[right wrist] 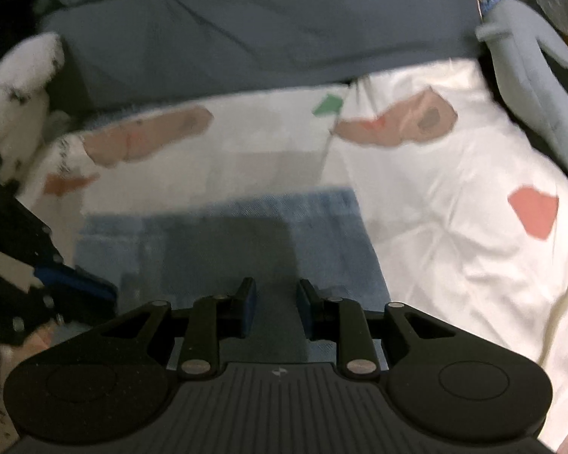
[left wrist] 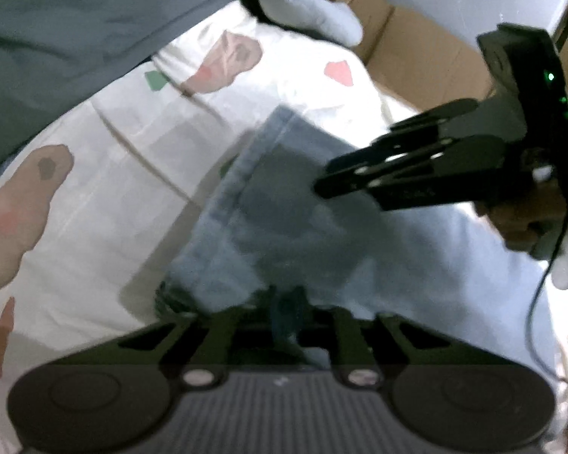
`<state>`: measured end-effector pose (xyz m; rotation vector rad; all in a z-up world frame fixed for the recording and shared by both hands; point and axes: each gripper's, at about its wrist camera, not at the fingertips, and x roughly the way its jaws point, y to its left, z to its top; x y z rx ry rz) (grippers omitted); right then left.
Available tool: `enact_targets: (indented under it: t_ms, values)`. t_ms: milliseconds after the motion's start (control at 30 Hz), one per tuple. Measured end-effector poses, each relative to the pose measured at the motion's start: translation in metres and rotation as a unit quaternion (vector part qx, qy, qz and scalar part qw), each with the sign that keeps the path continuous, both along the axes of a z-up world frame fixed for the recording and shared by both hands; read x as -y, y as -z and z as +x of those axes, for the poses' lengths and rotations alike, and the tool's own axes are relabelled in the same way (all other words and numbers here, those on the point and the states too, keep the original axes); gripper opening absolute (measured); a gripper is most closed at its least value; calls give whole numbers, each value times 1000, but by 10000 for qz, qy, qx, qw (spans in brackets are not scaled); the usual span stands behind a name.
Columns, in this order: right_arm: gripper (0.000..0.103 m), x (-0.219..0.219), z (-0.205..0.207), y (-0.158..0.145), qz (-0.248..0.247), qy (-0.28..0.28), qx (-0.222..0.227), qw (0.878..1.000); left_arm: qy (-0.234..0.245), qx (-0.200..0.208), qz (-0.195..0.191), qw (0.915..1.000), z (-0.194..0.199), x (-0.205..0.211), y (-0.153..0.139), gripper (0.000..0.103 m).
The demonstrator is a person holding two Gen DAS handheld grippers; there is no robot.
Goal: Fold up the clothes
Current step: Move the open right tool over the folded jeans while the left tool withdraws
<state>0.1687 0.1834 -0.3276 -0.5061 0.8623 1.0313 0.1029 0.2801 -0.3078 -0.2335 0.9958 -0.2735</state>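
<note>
A pair of blue denim jeans [left wrist: 269,212] lies on a white bedsheet with pink and green patches [left wrist: 106,174]. My left gripper [left wrist: 284,306] is shut on a bunched fold of the jeans, which hides its fingertips. My right gripper [left wrist: 322,185] hovers just above the denim on the right side of the left wrist view. In the right wrist view the jeans [right wrist: 223,242] lie flat below my right gripper [right wrist: 275,310], whose jaws stand apart and empty. The left gripper's blue pad [right wrist: 75,283] shows at the left edge there.
A grey-blue blanket [right wrist: 265,30] covers the far part of the bed. A light blue plush toy [right wrist: 530,75] lies at the right, and a white furry toy [right wrist: 15,90] at the left. A cardboard box [left wrist: 416,49] stands beyond the bed.
</note>
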Motion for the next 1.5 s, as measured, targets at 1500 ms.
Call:
enact_targets:
  t_ms: [1500]
  values:
    - [34, 145, -49, 12, -299, 296, -270, 9987, 557, -414, 537, 9961, 14, 3, 6, 3]
